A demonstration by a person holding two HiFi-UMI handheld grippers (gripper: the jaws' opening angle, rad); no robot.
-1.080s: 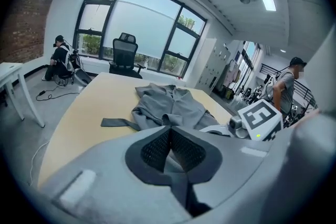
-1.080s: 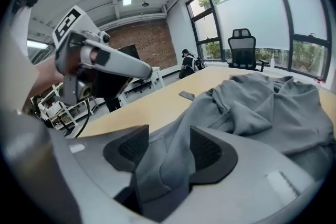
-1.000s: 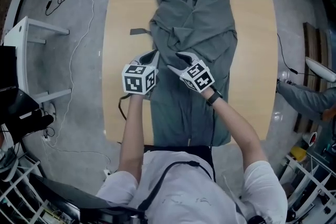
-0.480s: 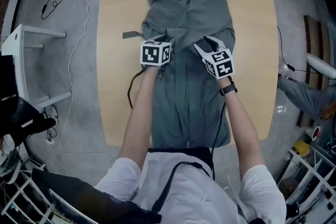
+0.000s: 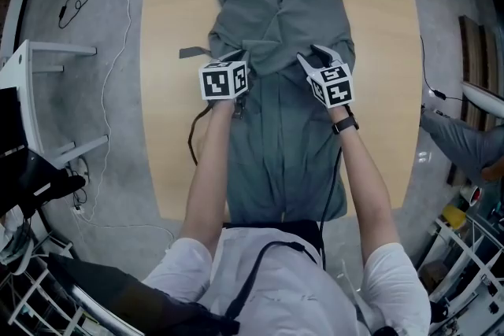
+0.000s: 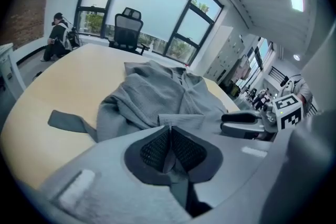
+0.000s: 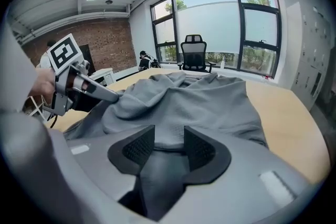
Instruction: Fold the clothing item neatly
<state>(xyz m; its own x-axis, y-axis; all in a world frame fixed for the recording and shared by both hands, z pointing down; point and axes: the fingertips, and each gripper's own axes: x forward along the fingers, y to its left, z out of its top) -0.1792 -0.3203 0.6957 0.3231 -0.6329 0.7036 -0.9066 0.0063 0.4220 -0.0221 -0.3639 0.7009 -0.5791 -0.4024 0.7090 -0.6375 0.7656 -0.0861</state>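
One grey garment lies lengthwise down the middle of the single pale wooden counter. Its collar is toward the top of the head view, and its upper half is bunched in folds. One loose grey strip lies on the counter at the garment's left edge. Two tools sit side by side at mid-frame over the bunched cloth. The left tool has just been closing; its pads now meet, pinching a thin fold of the garment at their tips. The right tool has also been closing, yet its pads stand apart, with cloth lying between them unpressed.
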